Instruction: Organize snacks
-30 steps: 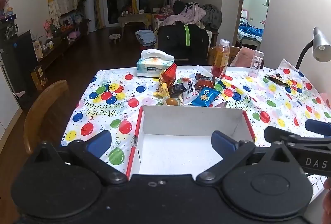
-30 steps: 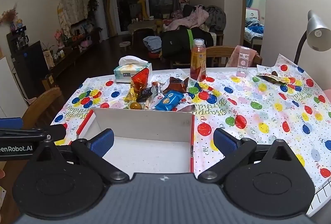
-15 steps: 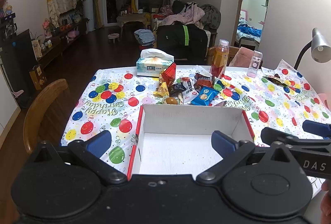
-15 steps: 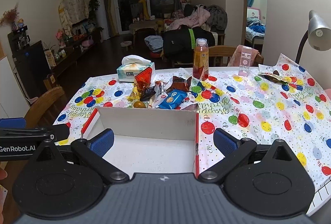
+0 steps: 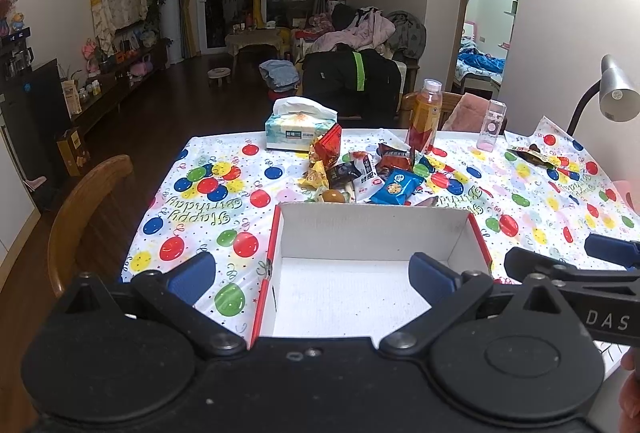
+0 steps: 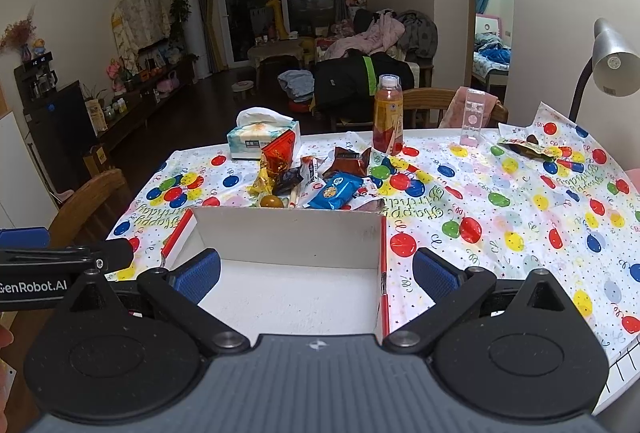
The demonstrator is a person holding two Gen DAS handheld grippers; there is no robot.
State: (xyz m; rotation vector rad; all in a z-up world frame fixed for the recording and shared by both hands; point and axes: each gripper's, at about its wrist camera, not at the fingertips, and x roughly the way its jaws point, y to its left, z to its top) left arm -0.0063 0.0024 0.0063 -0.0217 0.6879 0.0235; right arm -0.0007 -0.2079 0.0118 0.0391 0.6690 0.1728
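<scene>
A white box with red edges sits empty near the table's front edge. Behind it lies a pile of snack packets, among them a blue cookie packet, a red bag and a yellow wrapper. My left gripper hovers open over the box's near left part. My right gripper is open too, straddling the box's right wall. Each gripper shows at the edge of the other's view. Nothing is between the fingers of either.
A tissue box, an orange drink bottle, a small clear bottle and a loose wrapper stand behind the pile. A wooden chair is at the left, a desk lamp at the right.
Both grippers have shifted slightly forward and up over the box. Their fingers stay open, and the snacks have not moved.
</scene>
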